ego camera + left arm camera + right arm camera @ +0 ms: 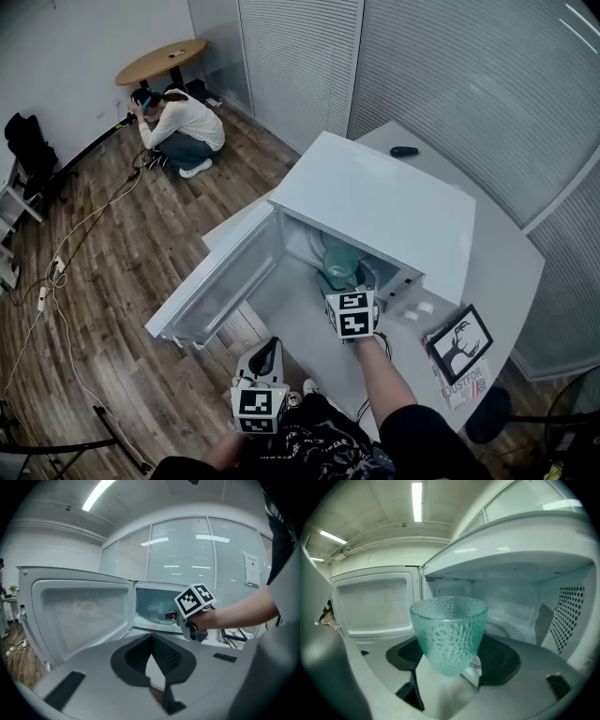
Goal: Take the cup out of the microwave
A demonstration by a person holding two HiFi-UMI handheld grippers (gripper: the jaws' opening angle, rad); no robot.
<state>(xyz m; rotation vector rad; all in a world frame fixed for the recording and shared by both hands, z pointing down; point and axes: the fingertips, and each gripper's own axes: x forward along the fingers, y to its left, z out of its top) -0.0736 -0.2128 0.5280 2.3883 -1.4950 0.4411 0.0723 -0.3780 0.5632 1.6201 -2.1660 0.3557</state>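
A white microwave [375,202] stands on the white table [511,272] with its door [220,281] swung wide open to the left. A teal dimpled glass cup [339,261] is at the mouth of the oven cavity. My right gripper [341,284] reaches in from the front and is shut on the lower part of the cup [449,632], which stands upright between the jaws. The left gripper view shows the right gripper [172,616] at the opening. My left gripper [270,347] hangs back, low in front of the door, shut and holding nothing.
A framed picture [461,342] lies on the table to the right of the microwave. A small black object [404,151] sits at the table's far edge. On the wooden floor far left, a person [183,127] crouches near a round table [161,62]; cables trail there.
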